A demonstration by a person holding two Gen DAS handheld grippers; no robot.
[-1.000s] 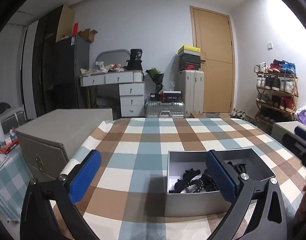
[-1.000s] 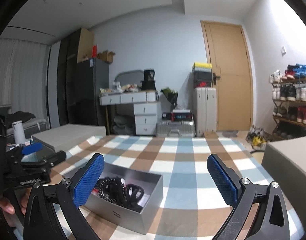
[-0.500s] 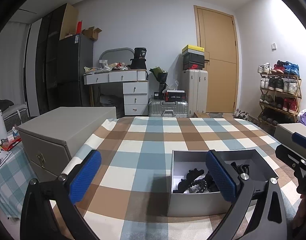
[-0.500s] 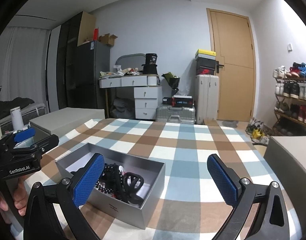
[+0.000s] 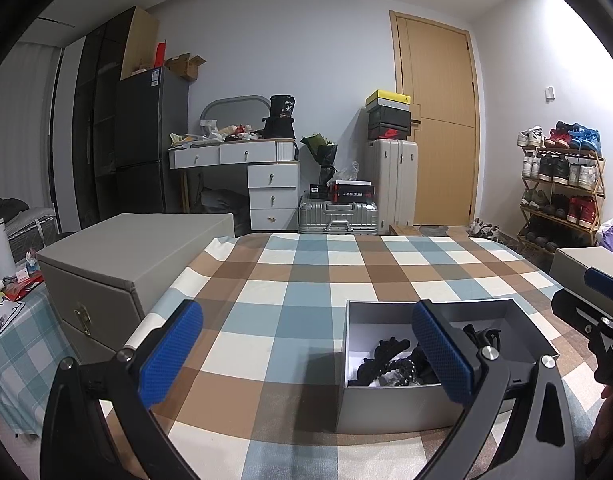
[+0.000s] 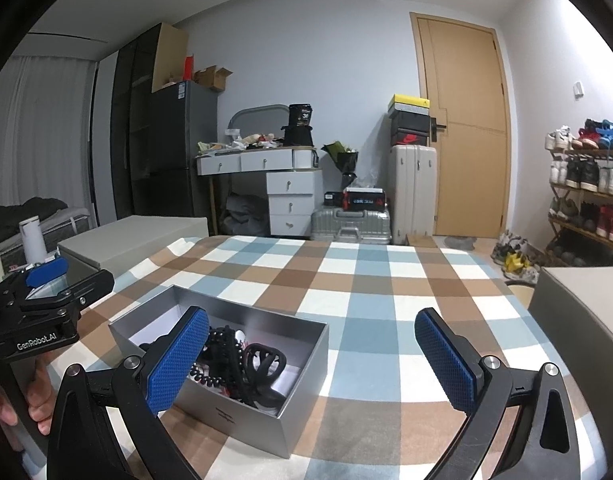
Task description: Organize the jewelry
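silver-grey card forms the open rectangular box (image 5: pixel 390 402) that sits on the checked cloth (image 5: pixel 290 280) of the bench, low and straight-walled with a pale lining. inside lies a tangle of black jewelry (image 6: pixel 242 364): a coiled spiral cord, beaded strands and a looped claw-like piece, matte against the white floor of the box. the left tongs (image 5: pixel 306 354) hang above the cloth with their blue, dimpled pads spread wide, empty, the right-hand pad in front of the box. the right tongs (image 6: pixel 312 360) are likewise spread wide and empty, one pad over the box's near corner. the right wrist view shows the box cornerwise with its contents plain; the left wrist view sees it front wall on, the pad hiding part of the pile. a grey lidded case (image 5: pixel 118 264) with a brass clasp stands left of the bench.
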